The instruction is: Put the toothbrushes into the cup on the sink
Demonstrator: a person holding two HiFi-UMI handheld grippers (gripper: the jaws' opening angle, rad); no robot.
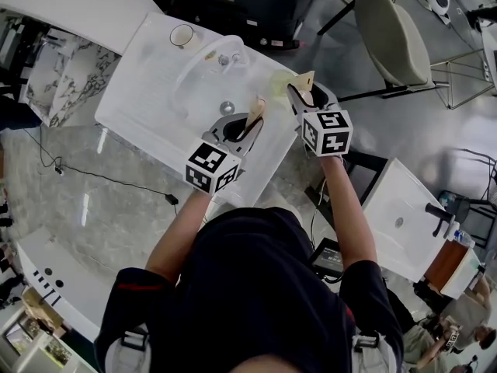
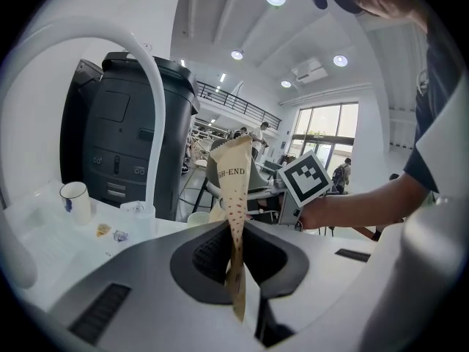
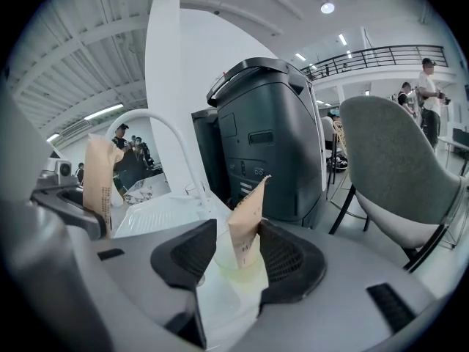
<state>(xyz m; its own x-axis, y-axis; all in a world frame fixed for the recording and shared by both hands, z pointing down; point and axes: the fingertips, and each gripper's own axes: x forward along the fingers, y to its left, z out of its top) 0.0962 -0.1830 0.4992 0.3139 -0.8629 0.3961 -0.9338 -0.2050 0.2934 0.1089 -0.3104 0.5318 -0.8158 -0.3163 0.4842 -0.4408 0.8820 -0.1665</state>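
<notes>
Two grippers hovered over the white sink (image 1: 155, 92), one toothbrush standing in the cup.
The curved faucet (image 1: 203, 57) arched over the basin. The left gripper (image 1: 250, 124) had its jaws pinched nearly together on a paper-wrapped toothbrush (image 2: 233, 196), held upright. The right gripper (image 3: 238, 251) had its jaws spread wide, gripping nothing. Between them, at the sink's right edge, sat the pale green cup (image 3: 233, 270), and in it the second wrapped toothbrush (image 3: 247, 222) leaned toward the right-hand pad. A white mug (image 1: 182, 35) stood at the far corner.
</notes>
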